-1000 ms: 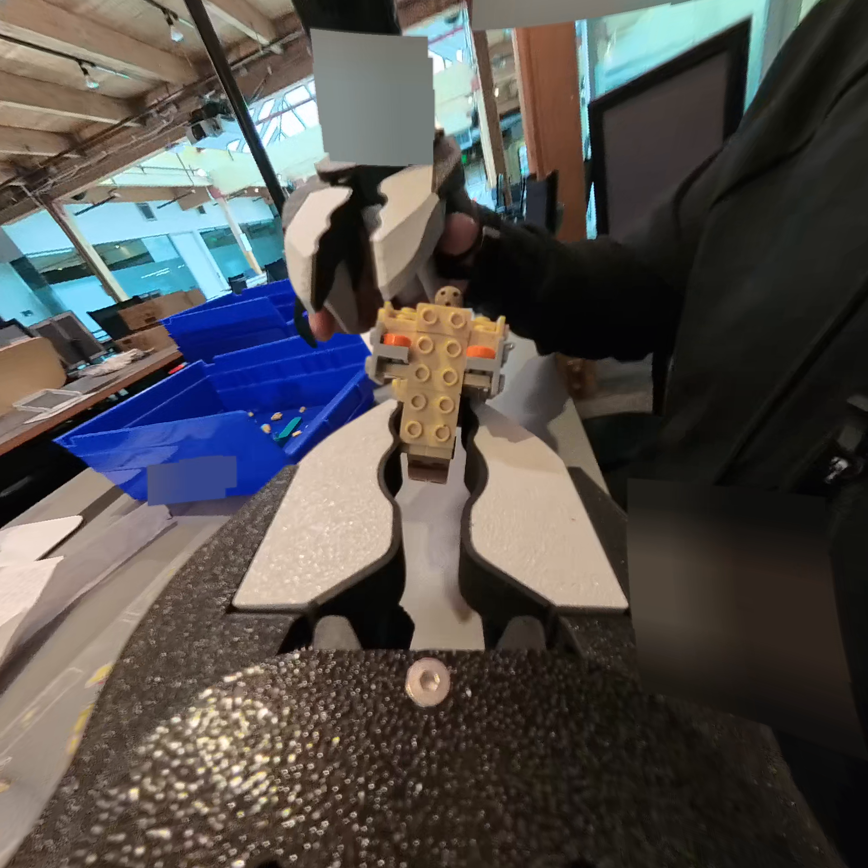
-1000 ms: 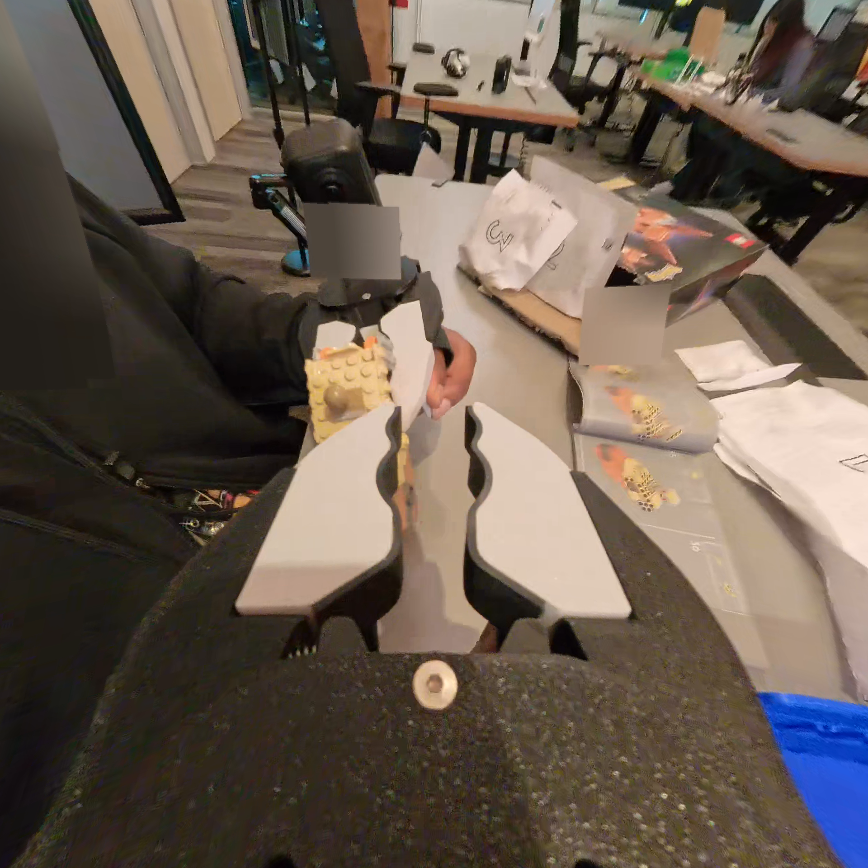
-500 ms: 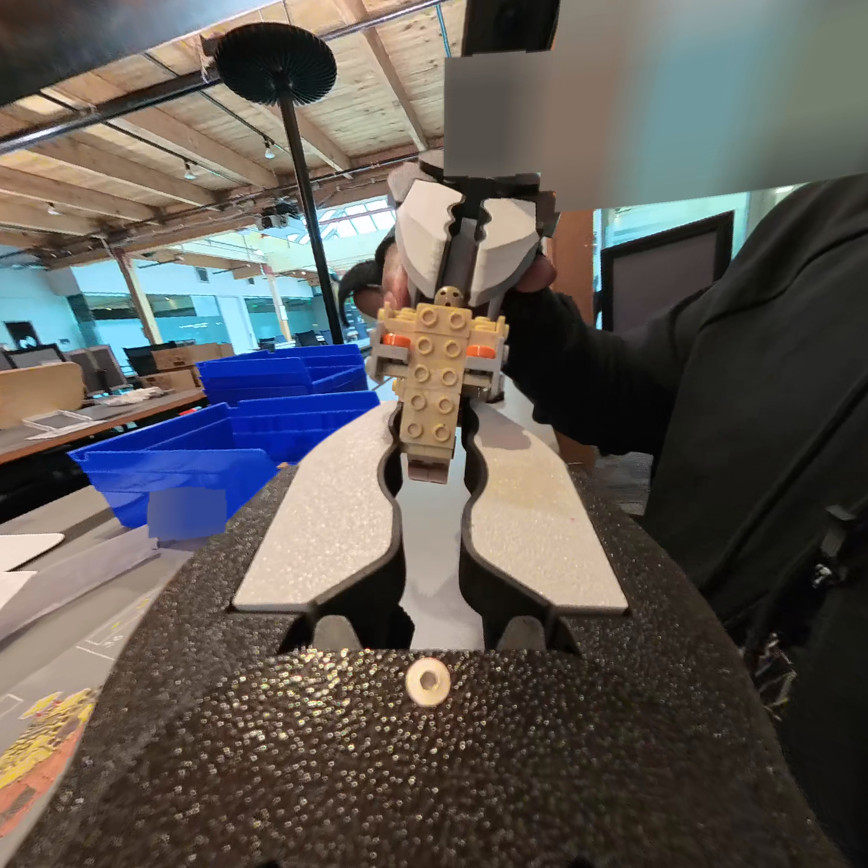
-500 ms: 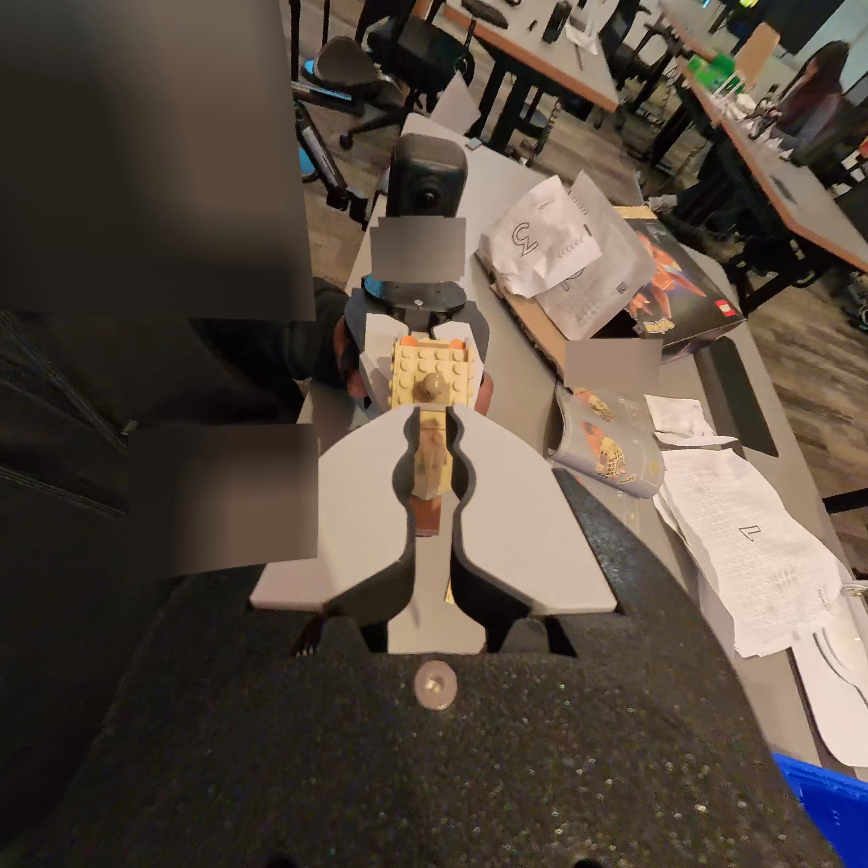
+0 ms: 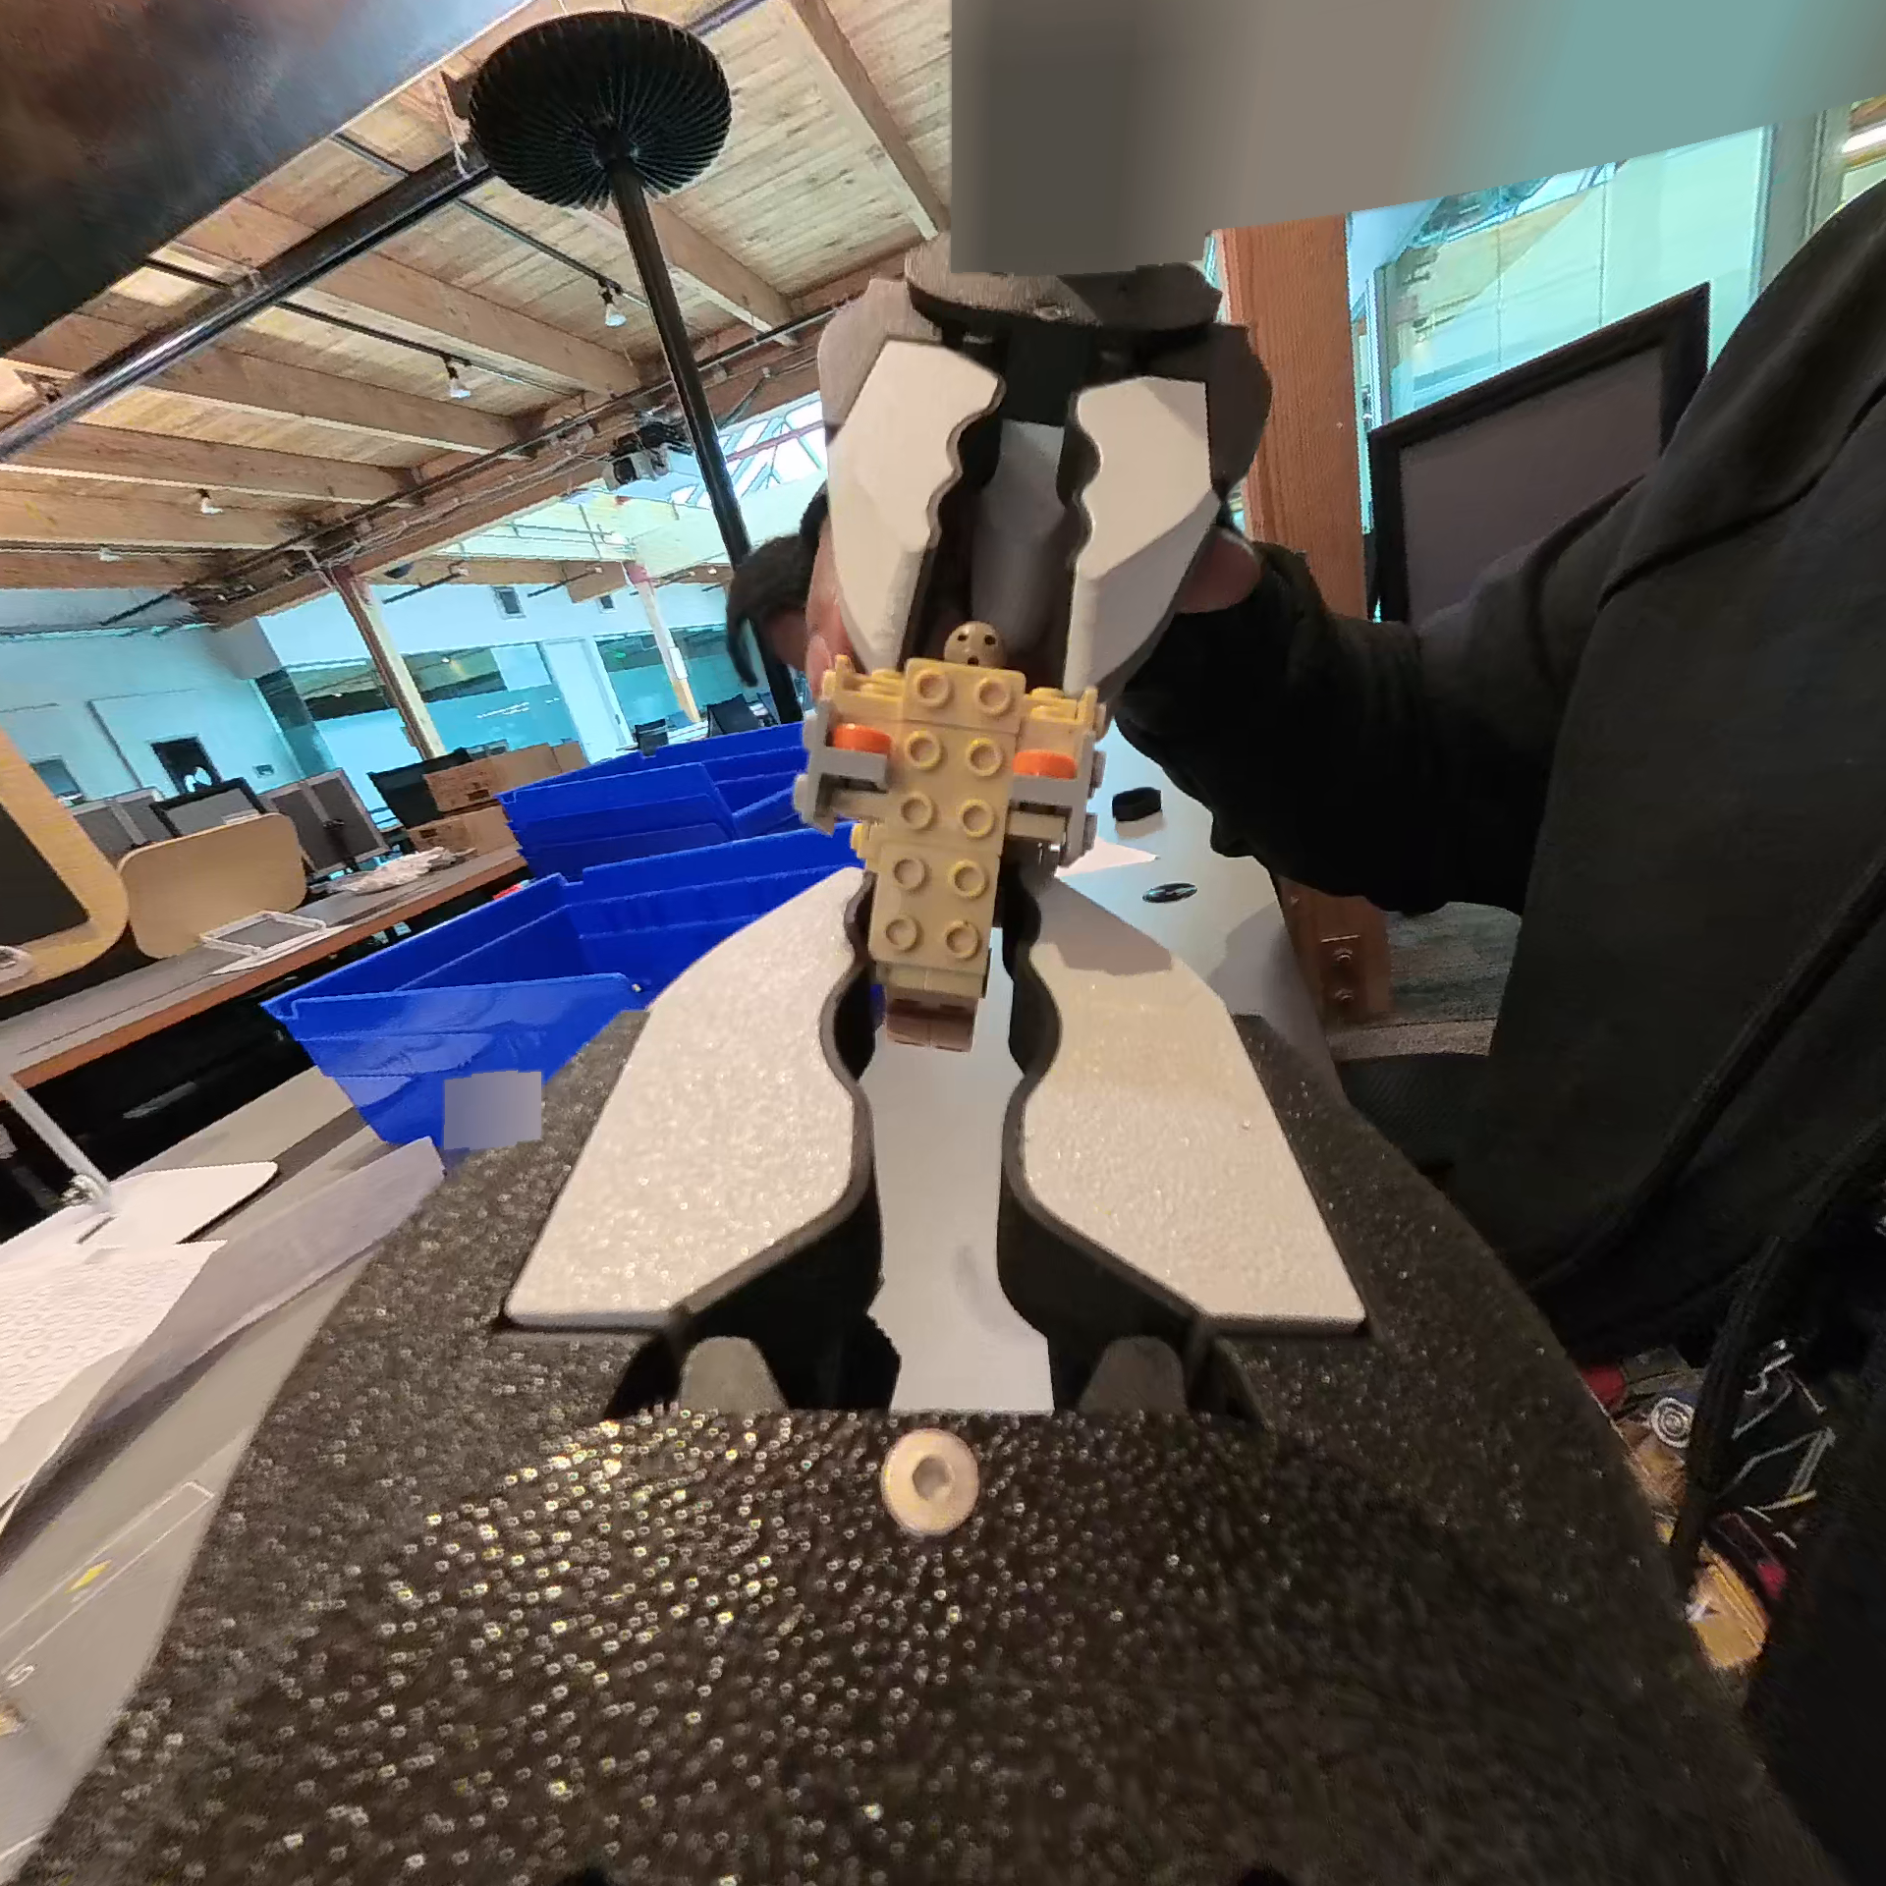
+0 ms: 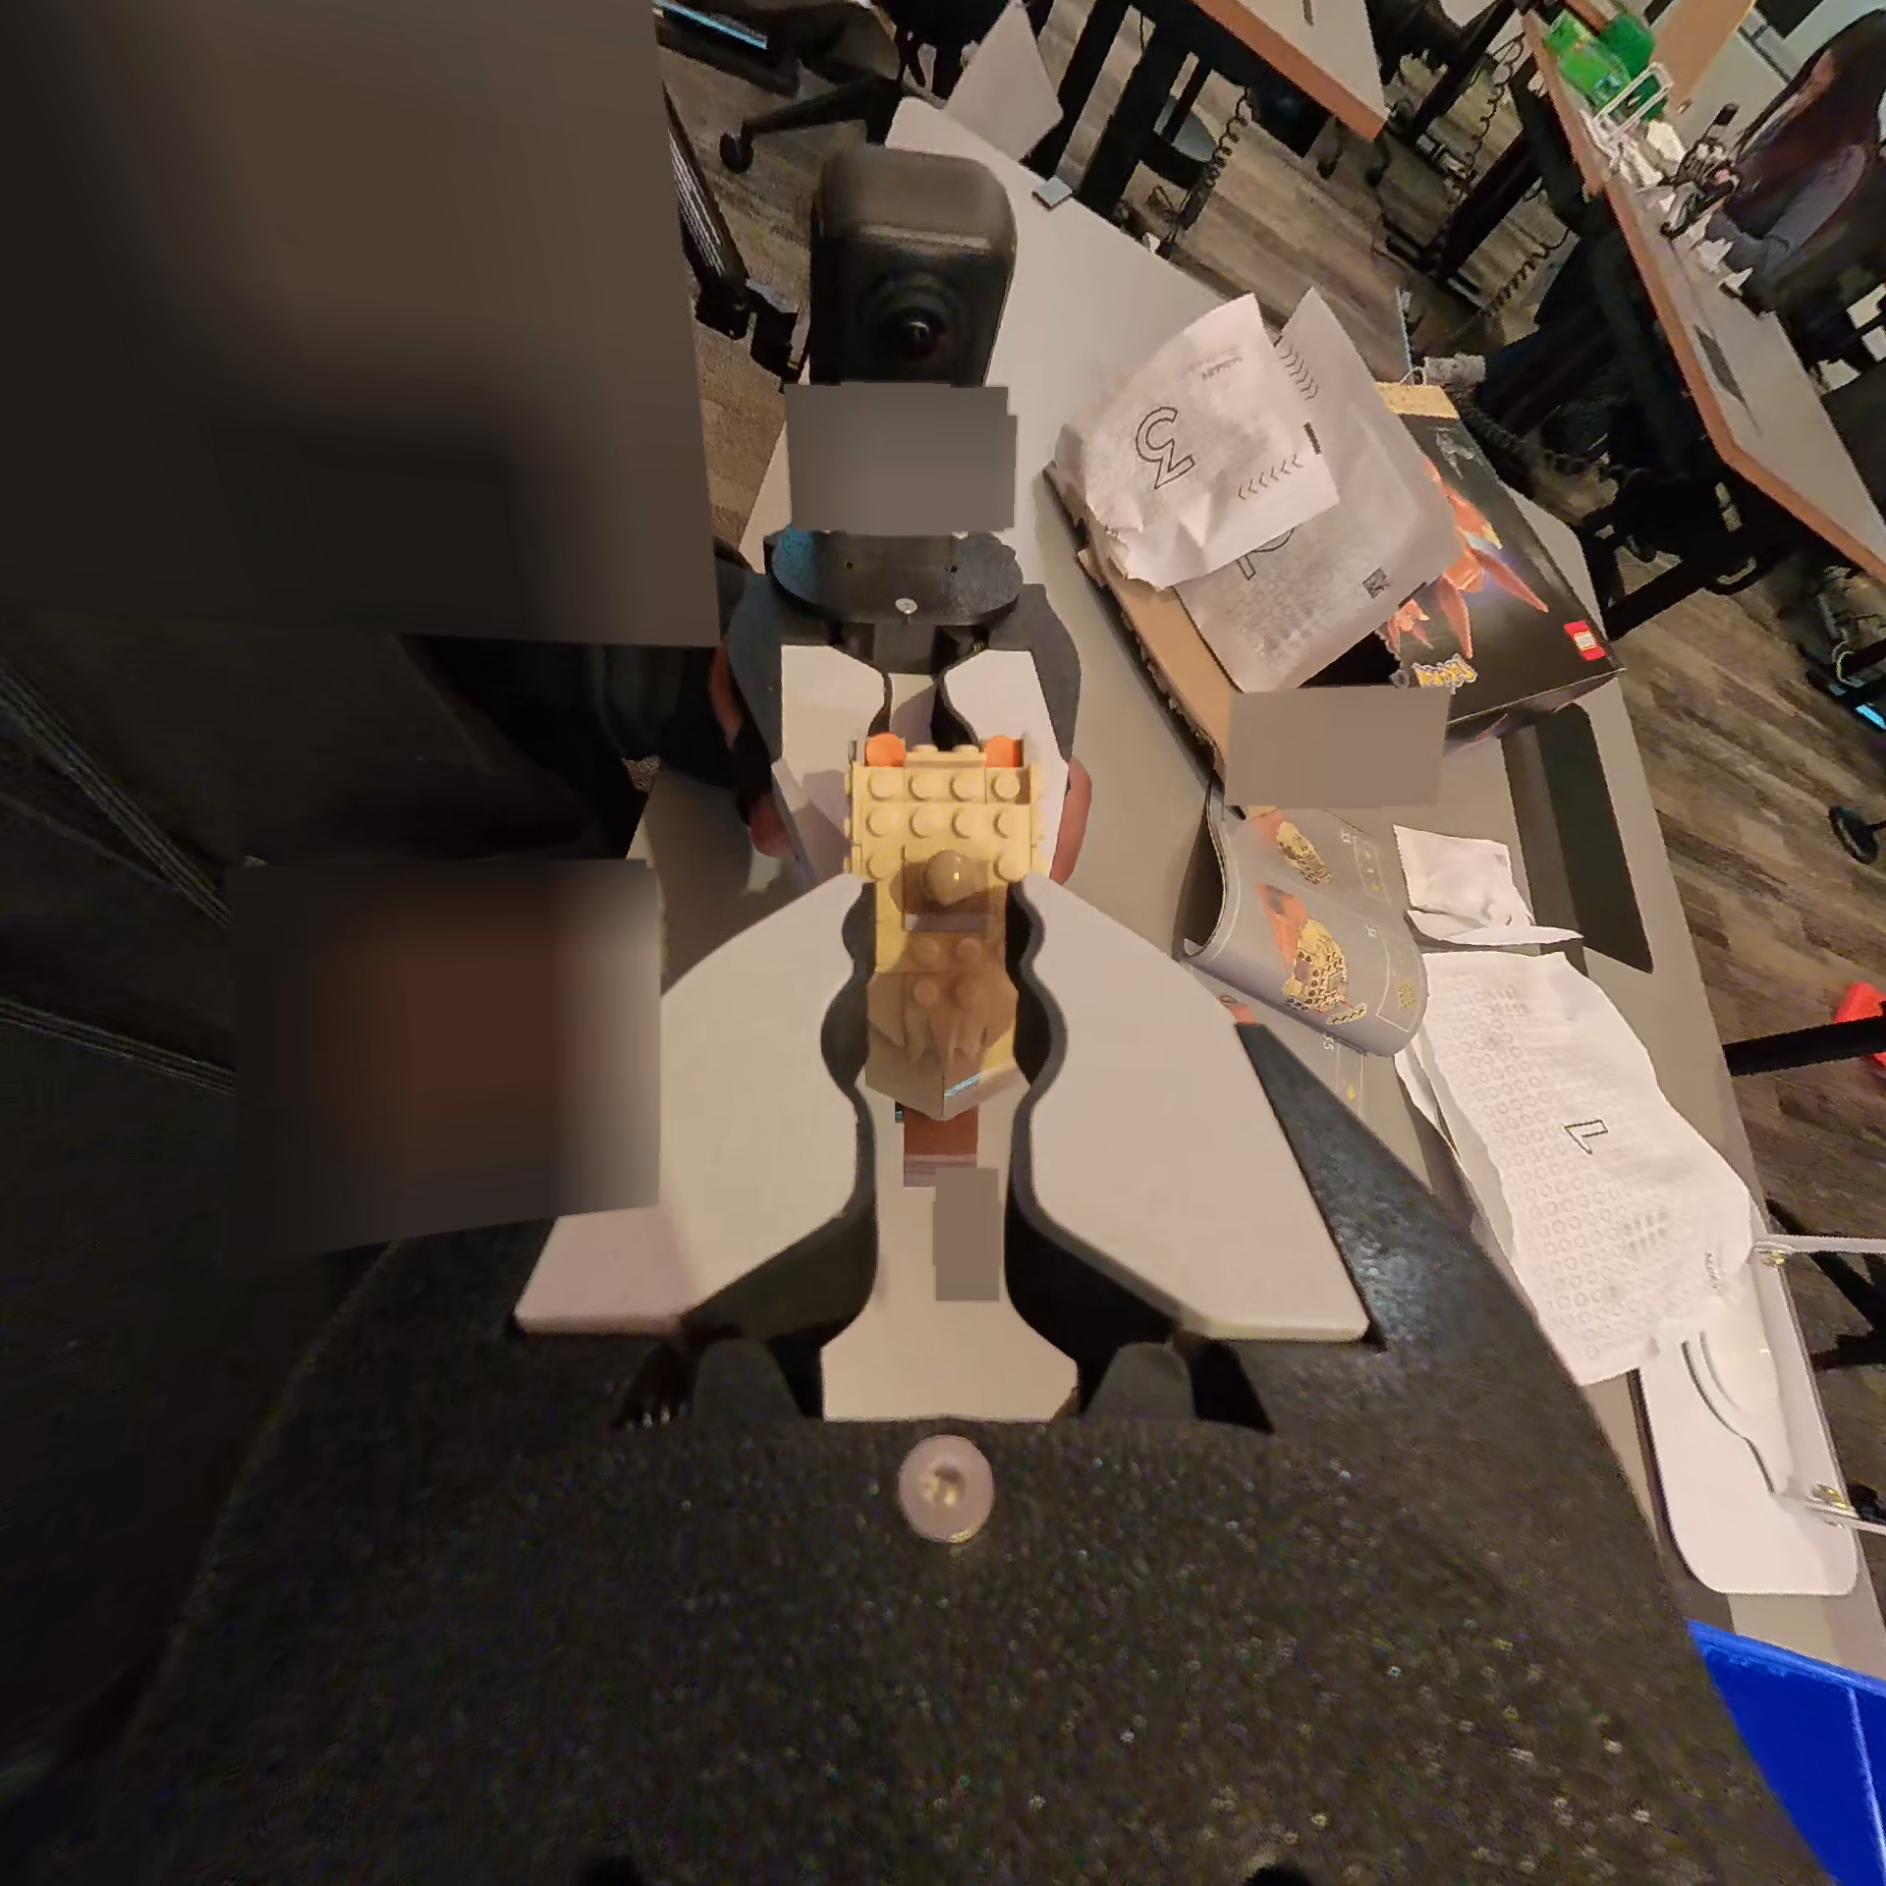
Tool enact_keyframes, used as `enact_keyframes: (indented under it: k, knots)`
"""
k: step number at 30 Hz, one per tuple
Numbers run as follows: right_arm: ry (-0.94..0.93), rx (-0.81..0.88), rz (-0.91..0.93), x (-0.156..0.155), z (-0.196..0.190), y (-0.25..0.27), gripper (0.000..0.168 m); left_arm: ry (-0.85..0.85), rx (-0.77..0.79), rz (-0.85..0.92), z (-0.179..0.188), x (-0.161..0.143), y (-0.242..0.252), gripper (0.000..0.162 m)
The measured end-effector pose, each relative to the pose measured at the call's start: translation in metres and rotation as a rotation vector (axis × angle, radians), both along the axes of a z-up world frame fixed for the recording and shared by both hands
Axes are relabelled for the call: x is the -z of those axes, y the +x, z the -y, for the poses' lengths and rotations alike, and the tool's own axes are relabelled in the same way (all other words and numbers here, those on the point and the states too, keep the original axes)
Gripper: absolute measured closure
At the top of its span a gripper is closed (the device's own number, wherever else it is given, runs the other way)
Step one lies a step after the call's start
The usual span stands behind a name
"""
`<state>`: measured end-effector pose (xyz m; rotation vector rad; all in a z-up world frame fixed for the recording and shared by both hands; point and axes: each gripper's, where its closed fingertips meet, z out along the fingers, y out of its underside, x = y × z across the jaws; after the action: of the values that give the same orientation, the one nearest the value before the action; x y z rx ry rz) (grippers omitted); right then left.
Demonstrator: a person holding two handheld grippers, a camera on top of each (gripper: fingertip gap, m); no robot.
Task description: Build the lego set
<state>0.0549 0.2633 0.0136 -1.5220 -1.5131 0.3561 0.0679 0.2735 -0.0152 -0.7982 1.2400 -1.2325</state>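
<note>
Tan studded lego build (image 5: 937,816) held aloft, orange accents.

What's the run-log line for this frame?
stage: mid-assembly | left gripper: shut on lego build | right gripper: closed around build's other end, contact unclear | build: held in air between both | bins: untouched

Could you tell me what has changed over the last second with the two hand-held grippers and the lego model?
The right hand-held gripper swung from beside the lego model to straddle its far end, fingers either side. The left hand-held gripper kept its hold on the model throughout.
</note>
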Motion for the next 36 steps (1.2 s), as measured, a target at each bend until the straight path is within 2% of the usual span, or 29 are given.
enact_keyframes:
  k: [20,36]
  knots:
    - [-0.040,0.013,0.042,0.011,0.001,0.001,0.151,0.030,-0.022,-0.051,0.000,0.008,0.004,0.140]
    - [-0.010,0.013,-0.013,0.002,0.000,0.003,0.151,0.017,-0.023,0.008,0.000,0.000,0.000,0.140]
